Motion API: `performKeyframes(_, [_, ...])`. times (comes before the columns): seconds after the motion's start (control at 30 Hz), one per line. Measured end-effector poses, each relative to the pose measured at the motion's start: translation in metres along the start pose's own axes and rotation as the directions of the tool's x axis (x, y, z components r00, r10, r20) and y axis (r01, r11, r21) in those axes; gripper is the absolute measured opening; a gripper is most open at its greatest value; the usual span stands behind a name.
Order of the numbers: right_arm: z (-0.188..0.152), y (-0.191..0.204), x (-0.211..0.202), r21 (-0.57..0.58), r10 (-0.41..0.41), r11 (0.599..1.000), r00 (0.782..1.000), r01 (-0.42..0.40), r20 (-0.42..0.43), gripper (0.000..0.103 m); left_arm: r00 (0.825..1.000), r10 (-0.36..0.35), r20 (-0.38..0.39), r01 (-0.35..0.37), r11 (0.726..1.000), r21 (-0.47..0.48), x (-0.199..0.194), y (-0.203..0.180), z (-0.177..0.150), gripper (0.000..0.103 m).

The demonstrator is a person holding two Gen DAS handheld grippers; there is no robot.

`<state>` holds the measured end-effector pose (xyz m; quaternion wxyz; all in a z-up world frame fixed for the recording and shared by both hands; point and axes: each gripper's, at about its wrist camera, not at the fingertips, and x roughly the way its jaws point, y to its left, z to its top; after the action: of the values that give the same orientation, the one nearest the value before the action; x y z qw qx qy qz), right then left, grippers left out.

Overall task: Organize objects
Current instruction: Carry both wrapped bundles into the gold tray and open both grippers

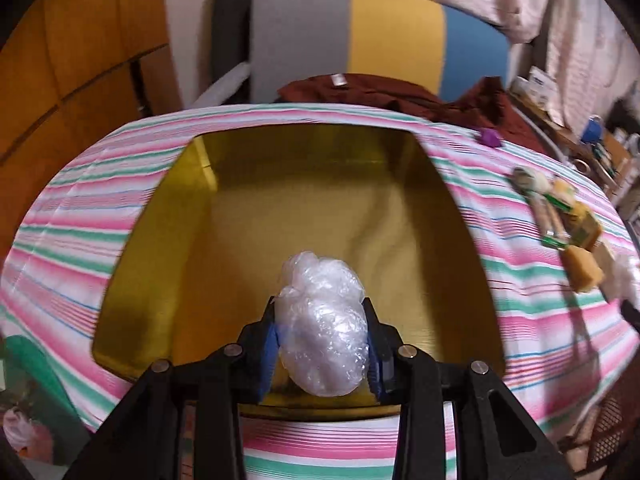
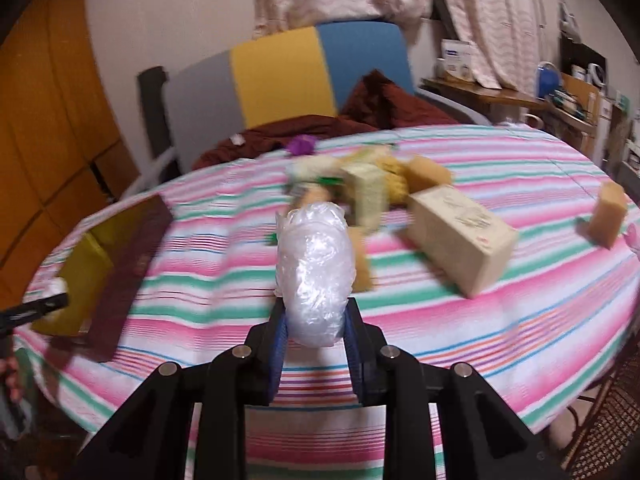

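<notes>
My left gripper [image 1: 320, 308] is shut on a crumpled clear plastic bundle [image 1: 324, 328] and hangs over the near part of an open gold box [image 1: 304, 148], whose floor is bare. My right gripper [image 2: 316, 308] is shut on a second clear plastic bundle [image 2: 316, 256], above the striped tablecloth [image 2: 480, 320]. In the right wrist view the gold box [image 2: 92, 252] stands at the left, with the left gripper's tip [image 2: 40, 304] just beside it. A blurred pile of sponges and small boxes [image 2: 360, 188] lies beyond the right gripper.
A beige carton [image 2: 460, 236] lies right of the pile and a lone orange sponge [image 2: 610, 216] stands near the table's right edge. A small purple object [image 2: 302, 145] sits at the far edge. A grey, yellow and blue chair [image 1: 360, 40] with a maroon cloth [image 1: 380, 92] stands behind the table.
</notes>
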<state>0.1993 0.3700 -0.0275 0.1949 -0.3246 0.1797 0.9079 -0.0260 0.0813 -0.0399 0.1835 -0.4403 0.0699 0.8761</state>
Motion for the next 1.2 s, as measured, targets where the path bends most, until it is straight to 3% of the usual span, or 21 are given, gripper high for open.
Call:
performKeyframes(0.17, [0.008, 0.055, -0.008, -0.075, 0.147, 0.986, 0.989, -0.146, 0.012, 0.026, 0.997, 0.072, -0.02, -0.072, 0.997, -0.028, 0.011, 0.035, 0.005, 0.037])
performKeyframes(0.4, [0.02, 0.14, -0.002, -0.179, 0.312, 0.933, 0.95, -0.312, -0.026, 0.026, 0.99, 0.124, -0.072, -0.127, 0.991, -0.045, 0.026, 0.068, 0.002, 0.038])
performKeyframes(0.5, [0.022, 0.167, 0.003, -0.206, 0.36, 0.908, 0.931, -0.364, -0.056, 0.026, 0.988, 0.128, -0.091, -0.133, 0.99, -0.053, 0.03, 0.075, -0.001, 0.043])
performKeyframes(0.53, [0.022, 0.179, 0.006, -0.216, 0.375, 0.899, 0.924, -0.382, -0.071, 0.026, 0.986, 0.138, -0.093, -0.144, 0.988, -0.058, 0.029, 0.076, -0.001, 0.052])
performKeyframes(0.57, [0.022, 0.187, 0.01, -0.224, 0.383, 0.892, 0.92, -0.392, -0.084, 0.026, 0.985, 0.145, -0.093, -0.15, 0.987, -0.058, 0.028, 0.076, 0.0, 0.066])
performKeyframes(0.6, [0.022, 0.195, 0.013, -0.233, 0.39, 0.886, 0.916, -0.401, -0.094, 0.026, 0.985, 0.147, -0.085, -0.152, 0.987, -0.058, 0.026, 0.075, 0.002, 0.07])
performKeyframes(0.67, [0.02, 0.209, 0.019, -0.241, 0.403, 0.876, 0.908, -0.418, -0.113, 0.026, 0.985, 0.161, -0.066, -0.165, 0.984, -0.063, 0.021, 0.075, 0.004, 0.093])
performKeyframes(0.8, [0.016, 0.225, 0.033, -0.234, 0.415, 0.866, 0.896, -0.442, -0.158, 0.026, 0.984, 0.176, -0.034, -0.178, 0.978, -0.108, 0.005, 0.081, 0.012, 0.095])
performKeyframes(1.0, [0.004, 0.238, 0.057, -0.202, 0.407, 0.868, 0.883, -0.453, -0.235, 0.026, 0.97, 0.244, 0.015, -0.233, 0.94, -0.251, -0.021, 0.105, 0.022, 0.103])
performKeyframes(1.1, [0.0, 0.251, 0.079, -0.165, 0.407, 0.87, 0.865, -0.465, -0.294, 0.026, 0.961, 0.275, 0.021, -0.257, 0.92, -0.298, -0.03, 0.113, 0.023, 0.103])
performKeyframes(1.2, [-0.005, 0.268, 0.104, -0.125, 0.411, 0.87, 0.841, -0.478, -0.352, 0.026, 0.964, 0.263, 0.036, -0.233, 0.904, -0.359, -0.039, 0.123, 0.022, 0.103])
